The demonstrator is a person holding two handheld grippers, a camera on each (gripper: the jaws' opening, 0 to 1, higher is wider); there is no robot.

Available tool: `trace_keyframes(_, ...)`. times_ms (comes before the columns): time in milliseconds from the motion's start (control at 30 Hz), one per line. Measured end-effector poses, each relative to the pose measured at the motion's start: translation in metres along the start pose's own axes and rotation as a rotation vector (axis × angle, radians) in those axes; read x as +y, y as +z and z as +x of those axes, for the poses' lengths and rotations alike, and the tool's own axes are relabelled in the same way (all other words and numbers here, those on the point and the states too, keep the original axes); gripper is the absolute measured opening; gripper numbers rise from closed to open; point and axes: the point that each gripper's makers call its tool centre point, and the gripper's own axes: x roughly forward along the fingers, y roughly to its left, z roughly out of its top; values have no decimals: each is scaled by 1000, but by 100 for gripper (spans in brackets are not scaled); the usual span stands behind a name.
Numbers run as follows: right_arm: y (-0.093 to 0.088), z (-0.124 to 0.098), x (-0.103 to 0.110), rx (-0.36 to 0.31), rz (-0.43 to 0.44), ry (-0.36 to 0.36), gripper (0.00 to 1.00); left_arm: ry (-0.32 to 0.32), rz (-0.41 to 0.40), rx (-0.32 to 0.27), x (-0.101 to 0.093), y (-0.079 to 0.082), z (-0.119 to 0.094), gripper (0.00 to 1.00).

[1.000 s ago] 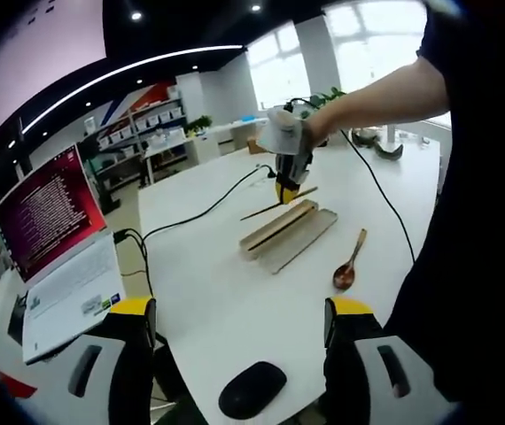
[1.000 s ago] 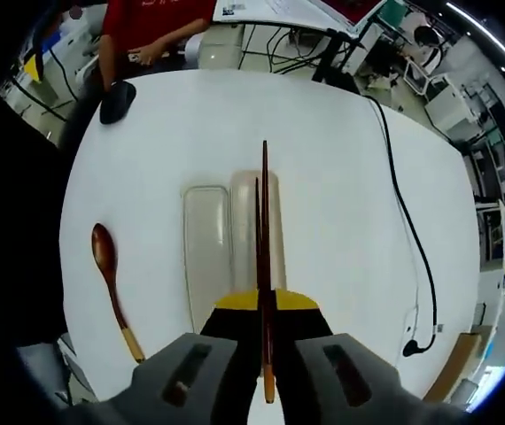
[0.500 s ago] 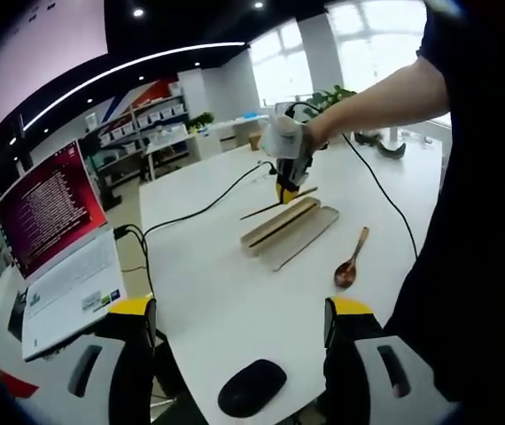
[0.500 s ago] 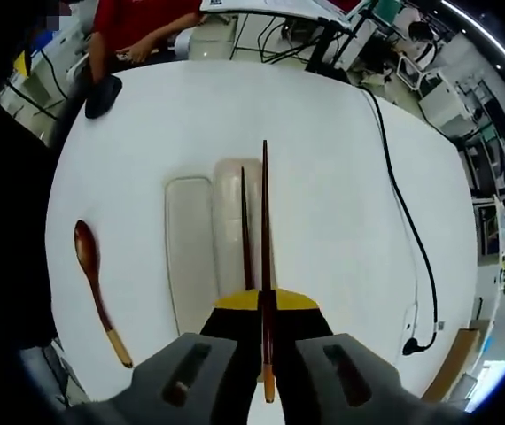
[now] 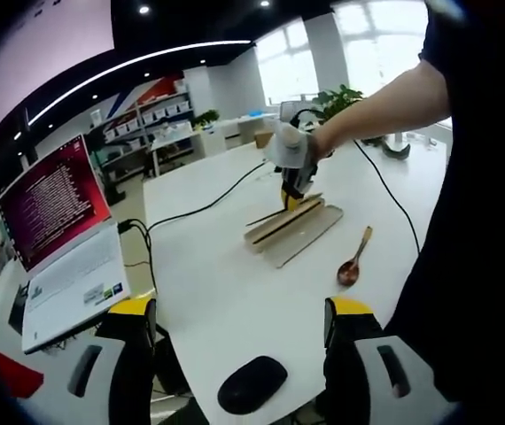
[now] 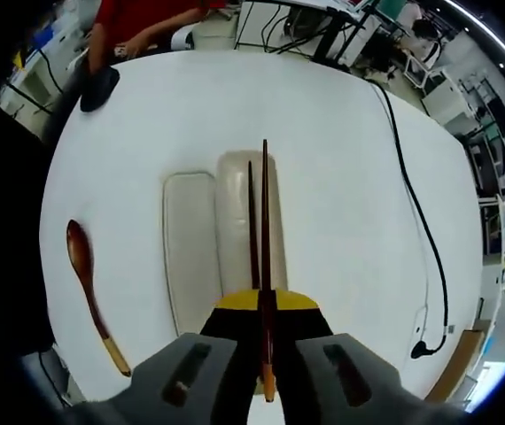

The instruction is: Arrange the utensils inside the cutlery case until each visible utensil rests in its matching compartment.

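Note:
My right gripper (image 6: 266, 305) is shut on a pair of dark wooden chopsticks (image 6: 265, 212) that point forward over the right-hand half of the open cream cutlery case (image 6: 235, 230). Its other half (image 6: 189, 243) lies alongside on the left. A wooden spoon (image 6: 84, 283) rests on the white table left of the case. In the left gripper view my left gripper (image 5: 239, 319) stands open with nothing between its fingers, well back from the case (image 5: 292, 228). The right gripper (image 5: 292, 173) hovers just above that case, and the spoon (image 5: 354, 261) lies to the right.
A black mouse (image 5: 252, 385) lies near the table's front edge, close to my left gripper. An open laptop (image 5: 66, 239) stands at the left, with a black cable (image 5: 199, 208) running across the table. A person in red (image 6: 146, 18) sits at the far side.
The right gripper with the chopsticks has come down closer to the case. The left gripper stays open in place.

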Motion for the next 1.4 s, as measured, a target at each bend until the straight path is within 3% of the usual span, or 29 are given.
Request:
trace_keyframes(600,-3,20,4,24,-21,55,0,-7,-14,32,-2,-2,5,80)
trace_keyframes(1067,1,24,3,42,-62,47,0,-18,-2,30,1,7,10,79)
trace_keyframes(1400,-3,29,3,72,-66,54,0,-13,-9,36,3,3,8,79)
